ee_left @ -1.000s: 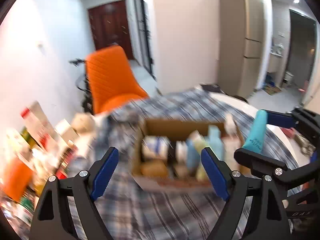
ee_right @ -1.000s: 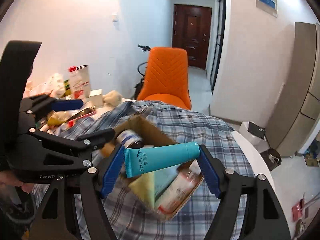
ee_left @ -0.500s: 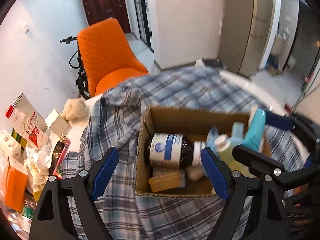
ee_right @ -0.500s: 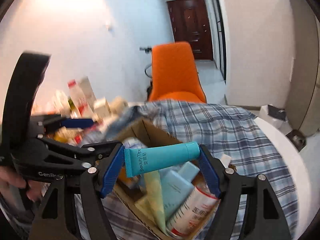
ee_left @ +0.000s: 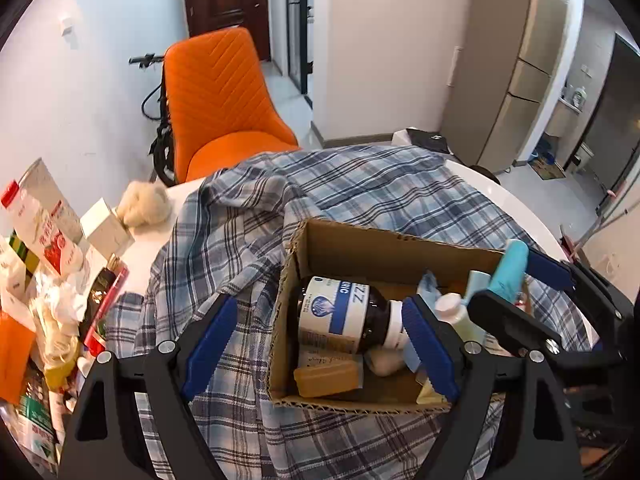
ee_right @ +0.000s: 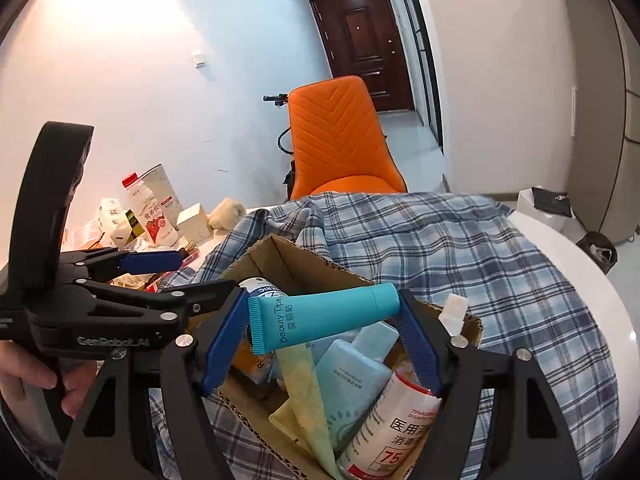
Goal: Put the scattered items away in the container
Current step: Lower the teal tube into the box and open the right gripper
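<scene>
One light, squashy teal tube [ee_right: 324,318] sits clamped end-to-end in the right gripper [ee_right: 323,344] above the cardboard box [ee_right: 304,268]; left gripper [ee_left: 320,346] gapes empty

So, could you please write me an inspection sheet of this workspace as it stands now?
Surface: white round table under a plaid cloth.
Job's things: cardboard box holds a dark bottle, an orange bar and a spray bottle; teal tube above it.
Clutter: milk bottle, small white box and wrappers at the left.
Grippers: right gripper shut on the teal tube; left gripper open, empty.
Cables: nothing seen.
Surroundings: orange chair, dark door.
</scene>
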`<state>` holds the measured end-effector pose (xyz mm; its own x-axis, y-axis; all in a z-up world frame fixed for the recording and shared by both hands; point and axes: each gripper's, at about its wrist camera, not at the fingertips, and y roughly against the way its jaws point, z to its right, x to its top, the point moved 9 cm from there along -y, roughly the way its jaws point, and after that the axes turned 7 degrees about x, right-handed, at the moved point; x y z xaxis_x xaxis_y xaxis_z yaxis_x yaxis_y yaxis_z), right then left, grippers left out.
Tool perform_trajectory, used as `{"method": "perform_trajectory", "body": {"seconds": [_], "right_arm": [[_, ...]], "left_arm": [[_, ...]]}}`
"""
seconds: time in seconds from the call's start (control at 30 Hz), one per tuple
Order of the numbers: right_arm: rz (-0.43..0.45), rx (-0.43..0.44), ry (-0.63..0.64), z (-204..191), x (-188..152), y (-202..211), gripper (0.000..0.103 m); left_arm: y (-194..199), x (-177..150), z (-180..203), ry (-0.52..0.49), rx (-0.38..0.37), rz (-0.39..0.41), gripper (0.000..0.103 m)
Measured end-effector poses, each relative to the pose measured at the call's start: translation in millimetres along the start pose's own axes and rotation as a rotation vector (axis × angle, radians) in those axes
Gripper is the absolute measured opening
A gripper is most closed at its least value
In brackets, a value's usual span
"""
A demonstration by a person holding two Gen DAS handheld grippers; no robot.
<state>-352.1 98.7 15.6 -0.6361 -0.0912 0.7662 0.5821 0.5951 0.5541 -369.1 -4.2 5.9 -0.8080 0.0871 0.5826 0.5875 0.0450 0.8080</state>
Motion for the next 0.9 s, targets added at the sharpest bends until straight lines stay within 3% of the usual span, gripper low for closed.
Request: {"method": "perform_trajectory", "body": {"seconds": [0.17,0.4,0.57,0.9], "right_arm": [[0.016,-0.040,-0.011,7,-2,-9,0.072],[0.061,-0.066,-0.045,15,0,-11,0.072],[0.037,-0.056,-0.052,14,-5,-17,0.072],[0.076,-0.090,-0.074,23,-5,-10,0.073]], "left_arm": [[-5,1,-2,0.003,0.039,0.014,0.086],[-15,0,-11,0.081,-0.008,-0.018,0.086],[-15,0,-14,0.077,0.004,-0.019,0.086],[-17,0,-7,0.055,0.001,-0.023,0.086]]}}
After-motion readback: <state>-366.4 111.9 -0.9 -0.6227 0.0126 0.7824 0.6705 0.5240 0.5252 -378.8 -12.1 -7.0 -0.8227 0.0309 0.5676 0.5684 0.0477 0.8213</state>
